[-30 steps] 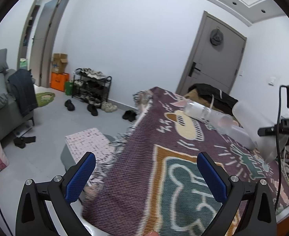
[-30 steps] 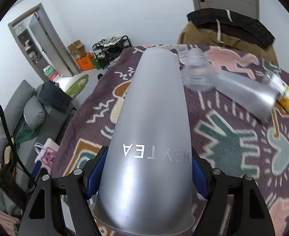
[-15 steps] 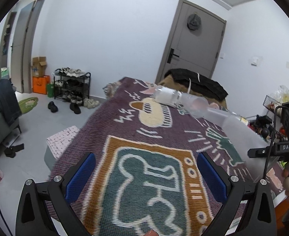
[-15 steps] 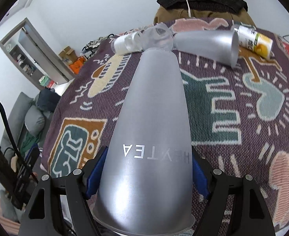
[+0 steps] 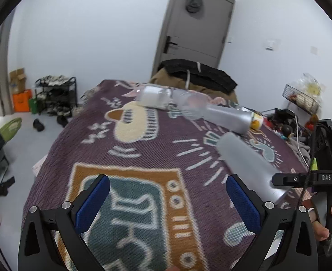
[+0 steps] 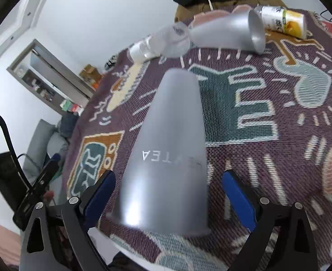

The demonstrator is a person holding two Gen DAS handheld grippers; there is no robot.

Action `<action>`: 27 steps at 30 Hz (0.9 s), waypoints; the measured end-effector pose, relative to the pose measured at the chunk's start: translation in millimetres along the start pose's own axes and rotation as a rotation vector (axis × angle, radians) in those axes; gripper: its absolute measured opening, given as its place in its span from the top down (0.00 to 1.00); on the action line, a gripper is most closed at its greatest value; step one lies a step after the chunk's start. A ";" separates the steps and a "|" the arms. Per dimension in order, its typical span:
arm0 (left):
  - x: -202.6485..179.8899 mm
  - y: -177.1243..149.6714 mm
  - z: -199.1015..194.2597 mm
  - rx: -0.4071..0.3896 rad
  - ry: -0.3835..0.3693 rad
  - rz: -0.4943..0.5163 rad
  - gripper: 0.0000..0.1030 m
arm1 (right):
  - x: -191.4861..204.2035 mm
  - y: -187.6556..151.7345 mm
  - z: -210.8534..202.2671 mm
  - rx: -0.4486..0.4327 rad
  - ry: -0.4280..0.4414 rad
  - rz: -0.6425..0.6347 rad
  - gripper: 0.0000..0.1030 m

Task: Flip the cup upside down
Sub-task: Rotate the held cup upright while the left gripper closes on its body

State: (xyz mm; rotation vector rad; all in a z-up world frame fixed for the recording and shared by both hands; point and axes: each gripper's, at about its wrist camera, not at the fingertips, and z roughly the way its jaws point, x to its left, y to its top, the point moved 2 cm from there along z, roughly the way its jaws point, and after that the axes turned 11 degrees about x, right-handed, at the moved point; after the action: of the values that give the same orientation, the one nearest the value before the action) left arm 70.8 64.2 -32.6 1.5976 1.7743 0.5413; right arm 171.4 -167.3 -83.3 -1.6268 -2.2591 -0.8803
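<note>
A tall frosted grey cup (image 6: 168, 153) with white lettering stands upside down, mouth on the patterned blanket (image 6: 267, 117), near the table's front edge. My right gripper (image 6: 168, 194) is open, its blue pads apart on either side of the cup's wide lower part, with gaps showing on both sides. In the left wrist view the same cup (image 5: 245, 160) shows at the right, tilted in the image, beside the right gripper's finger. My left gripper (image 5: 168, 203) is open and empty above the blanket (image 5: 143, 158).
At the back of the table lie a second frosted cup (image 6: 229, 33) on its side, a clear plastic cup (image 6: 175, 40), a white-labelled bottle (image 6: 141, 49) and a yellow-labelled can (image 6: 285, 22). Dark clothes (image 5: 197, 74) lie behind the table. A shoe rack (image 5: 55, 92) stands on the left.
My right gripper has opened and let go of the frosted cup, which now rests mouth-down on the blanket. The left gripper has swung right and lower over the blanket.
</note>
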 end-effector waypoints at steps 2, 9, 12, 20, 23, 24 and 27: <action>-14.6 6.7 1.7 0.001 -0.003 0.039 0.00 | -4.5 -4.9 -10.1 -0.028 0.009 0.004 0.07; -48.0 25.3 13.7 0.045 -0.032 0.118 0.00 | -34.6 -26.2 -42.3 -0.128 -0.024 0.036 0.07; -63.3 32.3 16.4 0.056 -0.042 0.150 0.00 | -49.9 -33.8 -54.0 -0.174 -0.051 0.067 0.07; -87.6 54.7 35.8 0.151 -0.073 0.175 0.06 | -69.4 -51.9 -72.4 -0.270 -0.096 0.076 0.07; -91.5 63.1 50.8 0.213 -0.110 0.139 0.09 | -74.8 -55.4 -74.3 -0.290 -0.114 0.078 0.07; -93.1 65.7 55.5 0.230 -0.119 0.128 0.11 | -76.6 -56.2 -74.7 -0.296 -0.118 0.079 0.07; -95.4 71.4 65.7 0.268 -0.136 0.107 0.15 | -82.2 -57.0 -74.8 -0.314 -0.125 0.088 0.07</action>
State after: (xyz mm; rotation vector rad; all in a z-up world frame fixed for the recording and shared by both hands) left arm 169.1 -26.5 -7.5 1.8727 1.7220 0.2423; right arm 136.8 -287.4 -84.4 -1.9476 -2.1946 -1.1899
